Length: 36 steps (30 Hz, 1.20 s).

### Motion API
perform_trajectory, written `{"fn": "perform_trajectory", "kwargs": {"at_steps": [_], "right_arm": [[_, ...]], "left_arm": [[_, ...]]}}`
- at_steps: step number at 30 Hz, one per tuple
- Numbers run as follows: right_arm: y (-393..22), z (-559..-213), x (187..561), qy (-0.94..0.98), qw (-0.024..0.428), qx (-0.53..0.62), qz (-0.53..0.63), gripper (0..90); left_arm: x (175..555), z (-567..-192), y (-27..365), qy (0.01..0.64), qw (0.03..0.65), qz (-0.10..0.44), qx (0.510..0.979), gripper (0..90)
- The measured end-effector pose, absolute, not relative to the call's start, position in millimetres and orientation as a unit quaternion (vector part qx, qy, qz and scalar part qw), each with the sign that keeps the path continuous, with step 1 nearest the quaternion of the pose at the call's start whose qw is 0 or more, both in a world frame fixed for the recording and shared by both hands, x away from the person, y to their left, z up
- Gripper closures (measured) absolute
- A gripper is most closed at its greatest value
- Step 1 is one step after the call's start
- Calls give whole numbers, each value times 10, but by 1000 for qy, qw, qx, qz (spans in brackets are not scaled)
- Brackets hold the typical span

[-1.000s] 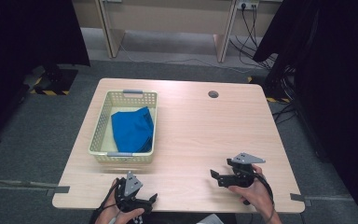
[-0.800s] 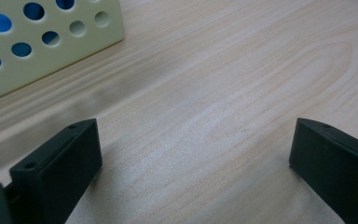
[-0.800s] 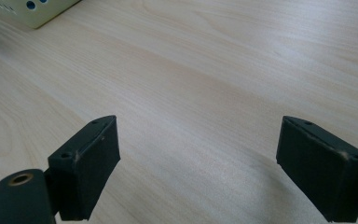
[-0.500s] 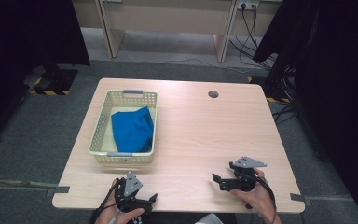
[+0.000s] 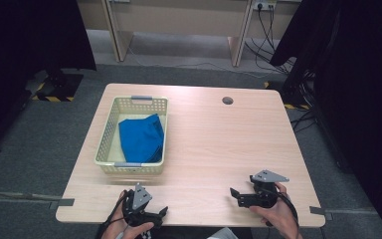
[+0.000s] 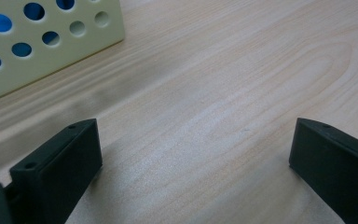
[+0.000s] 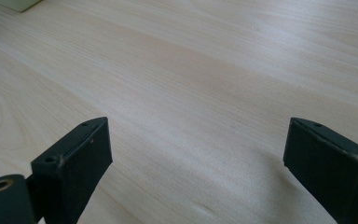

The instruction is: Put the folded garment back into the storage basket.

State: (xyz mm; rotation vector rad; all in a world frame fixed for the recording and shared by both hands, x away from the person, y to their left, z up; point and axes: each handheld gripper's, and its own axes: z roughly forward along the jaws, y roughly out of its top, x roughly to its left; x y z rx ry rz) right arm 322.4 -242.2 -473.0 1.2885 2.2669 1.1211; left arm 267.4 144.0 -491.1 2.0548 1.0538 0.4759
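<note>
Right gripper (image 5: 236,195) at about 5 o'clock on the table (image 5: 219,144), near the front edge, jaws pointing toward 9 o'clock. Jaws stand wide apart and have just been opening; nothing between them, bare wood in the gap in the right gripper view. Grey plate on top catches the light. Right hand (image 5: 273,211) wraps the body from below; forearm cut off by the bottom of the frame.

Left gripper (image 5: 161,213) at about 7 o'clock, right at the front edge, jaws pointing toward 3 o'clock. Jaws spread wide, bare tabletop between them in the left gripper view. Left hand (image 5: 129,226) partly cut off at the bottom edge; the black body blurs into the cable, hard to separate.

Basket (image 5: 132,167), pale yellow with perforated walls, sits at about 9 o'clock on the table, well apart from the right gripper, near the left one. Blue cloth (image 5: 142,138) lies folded inside, toward the right wall; its lower layers are hidden by the near wall. In the left gripper view a basket corner (image 6: 42,51) shows at upper left, cut off by the frame, blue glimpsed through the holes.

Small round hole (image 5: 227,100) in the tabletop at about 1 o'clock; what it holds cannot be made out.
</note>
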Motion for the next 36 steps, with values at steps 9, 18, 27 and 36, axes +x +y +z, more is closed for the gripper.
{"fn": "perform_trajectory", "kwargs": {"at_steps": [9, 18, 27, 36], "right_arm": [[-2496, -4738, 3130, 786, 155, 451, 394, 80], [-2555, -4728, 3037, 782, 164, 453, 395, 78], [-2572, -4737, 2981, 782, 167, 452, 395, 78], [-2598, -4754, 2907, 782, 171, 451, 395, 78]], "left_arm": [[2673, -4912, 1441, 413, 383, 187, 805, 13], [2673, -4912, 1440, 413, 382, 187, 805, 13], [2673, -4912, 1441, 413, 383, 187, 805, 13], [2672, -4912, 1441, 413, 382, 187, 805, 13]]}}
